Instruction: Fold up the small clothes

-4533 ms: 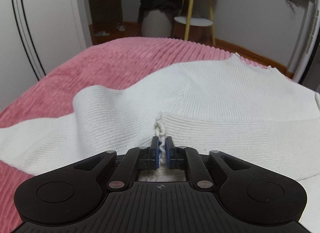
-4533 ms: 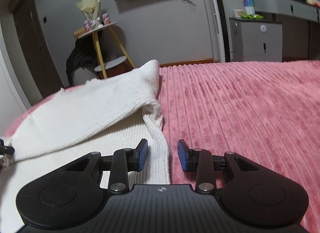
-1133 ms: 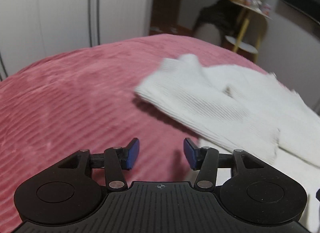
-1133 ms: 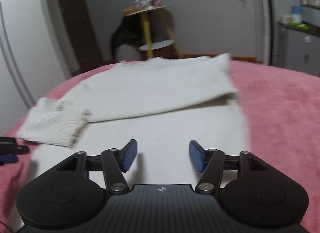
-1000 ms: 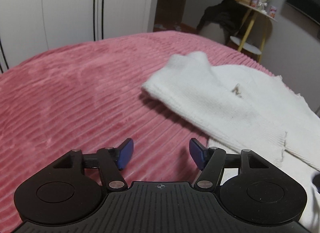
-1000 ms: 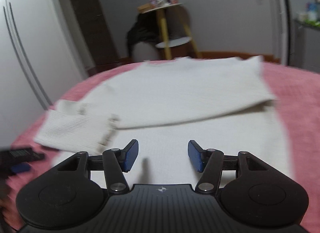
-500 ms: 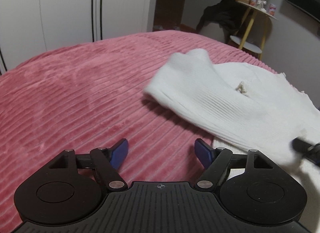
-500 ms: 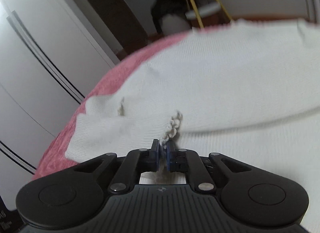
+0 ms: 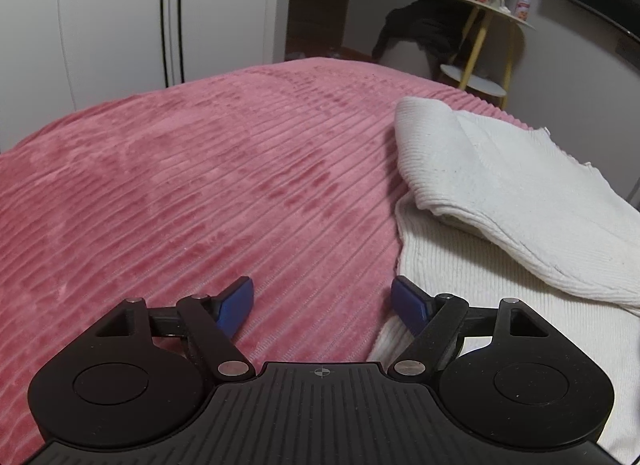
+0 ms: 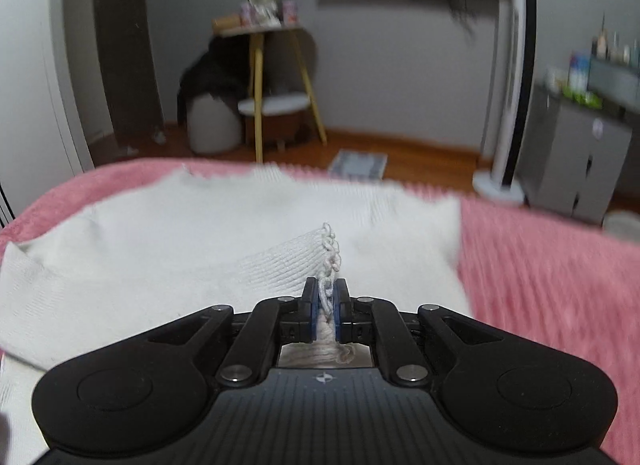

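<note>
Sleeve cuff [image 10: 320,261] of the white knit sweater [image 10: 200,233] sits pinched in the right claw [image 10: 325,301], jaws nearly together on its looped edge, the garment body spread on the pink bedspread [image 10: 540,265] ahead of and below that claw. To fold well, I judge, carry the cuff low across the chest and lay it flat before letting go, so the sleeve does not bunch. The left claw [image 9: 322,301] stands wide and empty over bare bedspread [image 9: 200,185], the sweater's side edge [image 9: 416,241] just right of its right finger; it could pin that edge.
</note>
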### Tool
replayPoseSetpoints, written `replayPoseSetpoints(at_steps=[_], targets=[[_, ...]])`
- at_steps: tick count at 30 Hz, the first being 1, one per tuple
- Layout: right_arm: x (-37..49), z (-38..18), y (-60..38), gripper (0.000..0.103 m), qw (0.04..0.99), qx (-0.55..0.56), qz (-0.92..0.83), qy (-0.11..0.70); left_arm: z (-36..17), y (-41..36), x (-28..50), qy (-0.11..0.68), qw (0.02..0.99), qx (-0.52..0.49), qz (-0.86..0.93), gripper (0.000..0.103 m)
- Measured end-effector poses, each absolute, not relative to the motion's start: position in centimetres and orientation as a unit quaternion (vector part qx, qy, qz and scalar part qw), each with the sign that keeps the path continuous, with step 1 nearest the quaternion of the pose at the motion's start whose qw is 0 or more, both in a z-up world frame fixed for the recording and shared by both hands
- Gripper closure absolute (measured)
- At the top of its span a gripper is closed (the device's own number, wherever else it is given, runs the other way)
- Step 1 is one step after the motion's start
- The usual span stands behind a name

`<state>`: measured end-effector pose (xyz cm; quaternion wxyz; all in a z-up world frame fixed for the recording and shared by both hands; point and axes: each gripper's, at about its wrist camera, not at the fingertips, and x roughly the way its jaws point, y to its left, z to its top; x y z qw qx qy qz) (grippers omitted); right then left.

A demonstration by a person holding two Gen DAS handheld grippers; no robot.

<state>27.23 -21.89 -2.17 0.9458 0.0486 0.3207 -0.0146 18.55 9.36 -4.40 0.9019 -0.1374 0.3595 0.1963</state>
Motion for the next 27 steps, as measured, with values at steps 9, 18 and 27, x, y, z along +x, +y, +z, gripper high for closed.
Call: replayPoseSetpoints(at_steps=[9, 18, 27], targets=[[28.9, -3.8, -23.4, 0.096, 0.932, 0.11, 0.026, 0.345, -4.7, 8.7, 18.9, 0.355, 0.907, -0.12, 0.192, 0.019], [27.5, -1.8, -22.2, 0.097, 0.969, -0.032, -0.069, 0.235, -4.8, 8.5, 19.0, 0.354, 0.908, -0.115, 0.193, 0.018], [28.2, -3.8, -23.2, 0.097, 0.961, -0.069, -0.109, 0.245, -4.8, 8.4, 19.0, 0.353, 0.908, -0.117, 0.191, 0.018]])
